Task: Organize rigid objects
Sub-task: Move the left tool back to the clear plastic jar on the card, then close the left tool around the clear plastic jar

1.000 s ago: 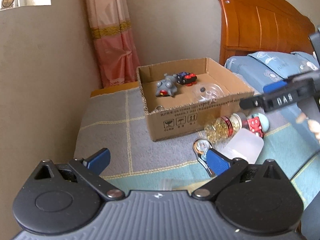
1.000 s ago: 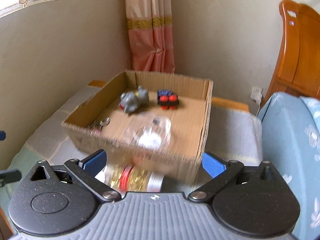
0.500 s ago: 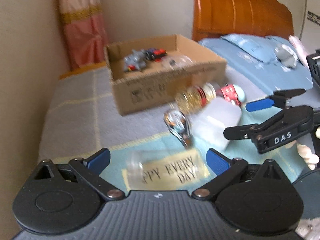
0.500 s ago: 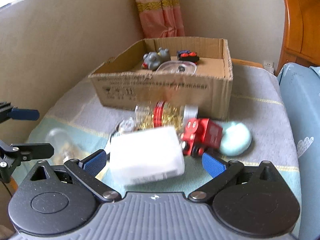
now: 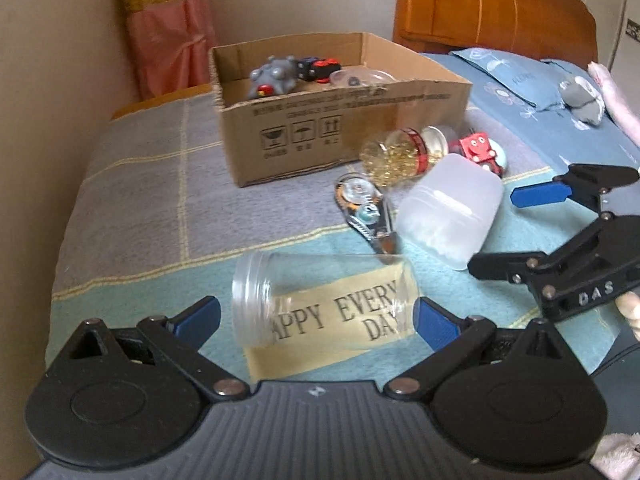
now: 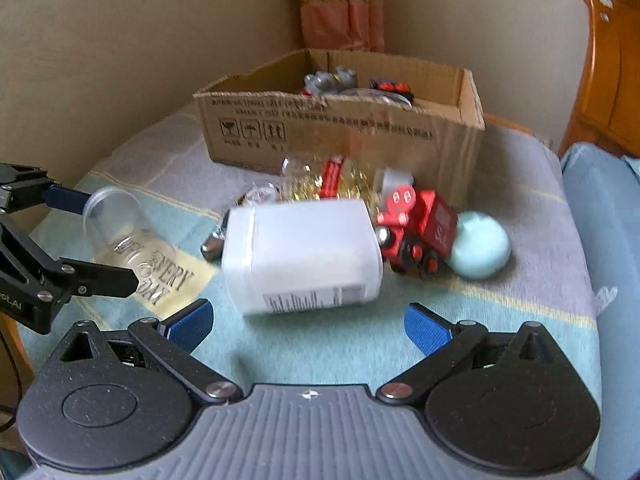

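A clear plastic jar (image 5: 320,300) lies on its side on the bedcover, between the spread fingers of my open left gripper (image 5: 316,320). A white plastic bottle (image 6: 300,256) lies on its side just ahead of my open right gripper (image 6: 308,326). Behind it lie a jar of gold beads (image 6: 328,184), a red toy train (image 6: 416,228), a pale green ball (image 6: 478,246) and a nail clipper (image 5: 364,212). A cardboard box (image 5: 320,132) behind them holds a grey toy (image 5: 272,76), a red and black toy (image 5: 320,68) and a clear lid (image 5: 360,76).
A wall runs along the left. A pink curtain (image 5: 168,28) hangs behind the box. A wooden headboard (image 5: 492,4) and blue pillows (image 5: 520,80) are at the right. The right gripper shows at the right of the left wrist view (image 5: 552,232).
Both grippers have pulled back and lowered toward the near objects. The clear jar now lies between the left fingers and the white bottle is close ahead of the right gripper.
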Available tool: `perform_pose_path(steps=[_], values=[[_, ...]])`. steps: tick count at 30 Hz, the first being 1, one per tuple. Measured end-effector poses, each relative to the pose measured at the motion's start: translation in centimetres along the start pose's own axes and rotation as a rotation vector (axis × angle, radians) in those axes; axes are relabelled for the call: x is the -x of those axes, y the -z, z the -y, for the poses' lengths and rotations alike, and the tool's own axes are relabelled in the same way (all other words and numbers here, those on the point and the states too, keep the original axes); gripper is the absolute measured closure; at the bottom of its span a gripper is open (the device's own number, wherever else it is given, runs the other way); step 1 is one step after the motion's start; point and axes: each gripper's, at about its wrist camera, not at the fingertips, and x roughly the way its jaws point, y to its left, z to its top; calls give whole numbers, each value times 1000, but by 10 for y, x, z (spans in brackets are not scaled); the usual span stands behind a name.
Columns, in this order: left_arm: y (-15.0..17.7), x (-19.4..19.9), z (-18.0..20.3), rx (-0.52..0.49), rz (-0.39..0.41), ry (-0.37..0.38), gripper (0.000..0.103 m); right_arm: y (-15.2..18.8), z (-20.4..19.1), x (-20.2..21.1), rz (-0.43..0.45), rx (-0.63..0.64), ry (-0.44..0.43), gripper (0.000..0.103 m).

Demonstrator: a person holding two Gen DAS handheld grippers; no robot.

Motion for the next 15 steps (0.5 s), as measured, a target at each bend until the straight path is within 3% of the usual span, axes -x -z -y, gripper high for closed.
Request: perform_pose_path(steps=[6, 12, 15], values=[[6, 4, -12, 14, 7, -31, 1, -7, -5, -12, 4, 3, -11, 0], [7, -1, -15, 11, 13, -34, 1, -5, -13, -7, -24, 18, -106, 0], [8, -4, -10, -18, 13, -58, 1, -1, -17, -7, -36, 26, -81, 0]])
